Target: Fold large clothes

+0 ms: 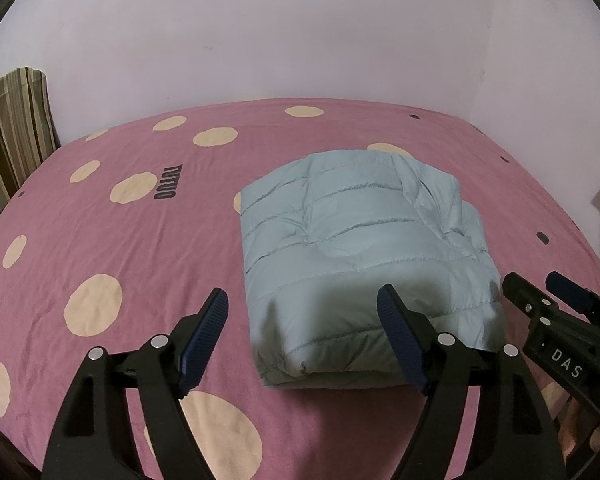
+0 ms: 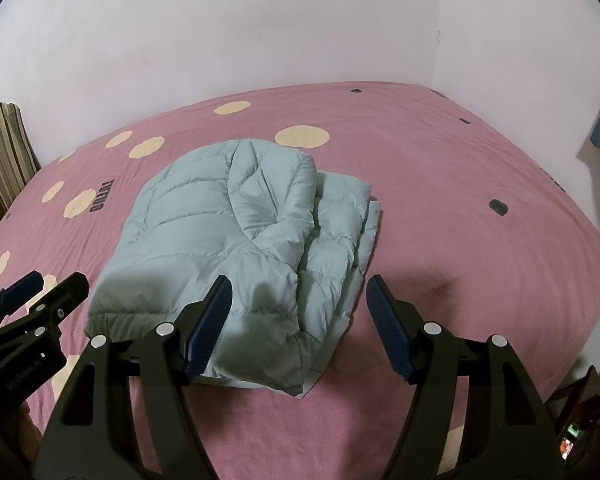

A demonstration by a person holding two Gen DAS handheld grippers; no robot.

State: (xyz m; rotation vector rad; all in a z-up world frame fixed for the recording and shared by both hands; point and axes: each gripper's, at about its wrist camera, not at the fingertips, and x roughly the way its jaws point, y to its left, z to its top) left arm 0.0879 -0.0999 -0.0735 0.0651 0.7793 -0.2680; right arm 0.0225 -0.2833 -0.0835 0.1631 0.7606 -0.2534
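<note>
A bed covered by a pink sheet with cream polka dots is seen set against a pale wall. A light blue quilted jacket, folded into a thick rectangular bundle, is laid on the sheet towards the near edge, right of centre. A striped cushion is propped at the far left. The left gripper is held with jaws spread wide at the bundle's near-left corner, nothing gripped. The right gripper is likewise held agape, above the bundle's near-right corner, nothing clasped.
</note>
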